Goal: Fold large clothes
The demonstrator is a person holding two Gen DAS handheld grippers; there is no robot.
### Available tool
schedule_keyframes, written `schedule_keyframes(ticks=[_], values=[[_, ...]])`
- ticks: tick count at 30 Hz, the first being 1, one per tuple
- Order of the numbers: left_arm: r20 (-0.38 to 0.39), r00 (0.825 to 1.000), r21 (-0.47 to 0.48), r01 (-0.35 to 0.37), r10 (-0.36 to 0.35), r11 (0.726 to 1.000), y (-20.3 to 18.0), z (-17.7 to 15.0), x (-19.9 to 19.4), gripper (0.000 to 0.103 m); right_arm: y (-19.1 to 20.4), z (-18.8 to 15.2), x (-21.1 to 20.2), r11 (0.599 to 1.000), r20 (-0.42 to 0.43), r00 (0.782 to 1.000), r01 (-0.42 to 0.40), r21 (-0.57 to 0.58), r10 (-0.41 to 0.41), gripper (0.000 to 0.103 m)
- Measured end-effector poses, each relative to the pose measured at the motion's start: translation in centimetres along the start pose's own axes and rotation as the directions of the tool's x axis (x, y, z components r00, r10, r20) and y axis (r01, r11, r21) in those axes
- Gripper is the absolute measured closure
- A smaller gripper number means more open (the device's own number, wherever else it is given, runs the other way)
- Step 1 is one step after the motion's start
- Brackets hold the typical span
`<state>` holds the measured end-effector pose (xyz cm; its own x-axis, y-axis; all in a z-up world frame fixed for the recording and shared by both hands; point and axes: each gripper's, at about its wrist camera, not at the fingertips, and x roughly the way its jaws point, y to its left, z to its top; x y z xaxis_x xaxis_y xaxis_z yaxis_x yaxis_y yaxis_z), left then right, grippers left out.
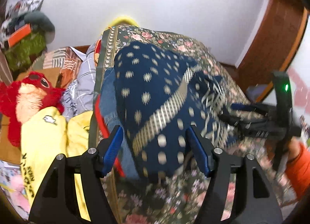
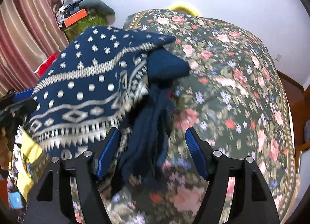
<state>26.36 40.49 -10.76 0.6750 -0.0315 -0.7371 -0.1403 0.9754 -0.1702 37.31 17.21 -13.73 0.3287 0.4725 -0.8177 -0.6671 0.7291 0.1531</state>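
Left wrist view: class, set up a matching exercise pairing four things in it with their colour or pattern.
Things:
1. knitted sweater
2. plush toy
3. bedspread
4. flat box on the pile

Descriptions:
A. orange
B. dark green with pink flowers
C. navy with cream dots and bands
D. red and fluffy

Pairs: 1-C, 2-D, 3-B, 4-A

— Where does the sweater (image 1: 155,96) lie?
— Heaped on the bedspread (image 2: 232,80), toward its left edge.
— And left of the bed?
— A plush toy (image 1: 23,96), with a printed garment (image 1: 46,140) just before it. A curtain (image 2: 25,36) hangs behind.
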Motion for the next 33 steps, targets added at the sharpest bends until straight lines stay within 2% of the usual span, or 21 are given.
schedule_keyframes(ticks=[3, 6, 9, 14, 18, 20, 21, 23, 25, 29, 31, 33], values=[[-0.017, 0.999, 0.028, -0.043, 0.044, 0.999, -0.8, -1.8, -0.3, 0.035, -0.7, -1.1, -1.1, 0.999, 0.003, 1.0, -0.016, 0.041, 0.016, 0.034], [-0.027, 0.996, 0.017, -0.09, 0.09, 0.996, -1.0, -3.0, -0.8, 0.035, -1.3, -1.7, -2.7, 0.997, 0.009, 1.0, -0.02, 0.08, 0.019, 0.034], [-0.014, 0.994, -0.005, -0.108, 0.108, 0.994, -1.1, -3.4, -2.0, 0.035, -1.3, -1.9, -4.6, 0.993, 0.04, 0.998, -0.05, 0.106, 0.046, 0.034], [0.092, 0.986, -0.021, -0.134, 0.136, 0.991, -2.9, -3.1, -6.8, 0.035, 0.2, -2.2, -10.2, 0.988, 0.164, 0.981, -0.118, 0.096, 0.101, 0.034], [0.227, 0.962, -0.005, -0.152, 0.15, 0.988, -5.5, -2.7, -12.2, 0.035, 2.2, -2.4, -15.6, 0.99, 0.296, 0.948, -0.135, 0.047, 0.116, 0.034], [0.299, 0.943, 0.009, -0.155, 0.145, 0.988, -7.0, -2.6, -15.0, 0.035, 3.7, -2.7, -18.6, 0.992, 0.374, 0.921, -0.123, 0.005, 0.112, 0.034], [0.346, 0.928, 0.015, -0.155, 0.141, 0.988, -8.0, -2.8, -16.8, 0.035, 4.3, -3.0, -19.8, 0.993, 0.405, 0.907, -0.116, -0.015, 0.112, 0.034], [0.406, 0.904, 0.02, -0.155, 0.133, 0.988, -9.3, -2.9, -19.1, 0.035, 5.7, -3.8, -22.6, 0.993, 0.484, 0.868, -0.103, -0.053, 0.116, 0.034], [0.473, 0.87, 0.02, -0.166, 0.137, 0.986, -10.8, -3.5, -21.7, 0.035, 6.8, -4.7, -24.8, 0.992, 0.551, 0.825, -0.094, -0.08, 0.122, 0.034], [0.596, 0.787, 0.002, -0.202, 0.161, 0.979, -13.2, -5.6, -25.6, 0.035, 8.5, -7.1, -28.5, 0.991, 0.664, 0.736, -0.076, -0.112, 0.131, 0.033], [0.632, 0.758, -0.009, -0.203, 0.163, 0.979, -14.1, -6.7, -26.9, 0.035, 9.2, -8.5, -29.9, 0.99, 0.705, 0.695, -0.072, -0.123, 0.139, 0.033], [0.658, 0.734, -0.02, -0.204, 0.167, 0.979, -14.8, -7.8, -27.9, 0.035, 9.7, -9.6, -30.7, 0.99, 0.731, 0.669, -0.064, -0.125, 0.135, 0.031]])
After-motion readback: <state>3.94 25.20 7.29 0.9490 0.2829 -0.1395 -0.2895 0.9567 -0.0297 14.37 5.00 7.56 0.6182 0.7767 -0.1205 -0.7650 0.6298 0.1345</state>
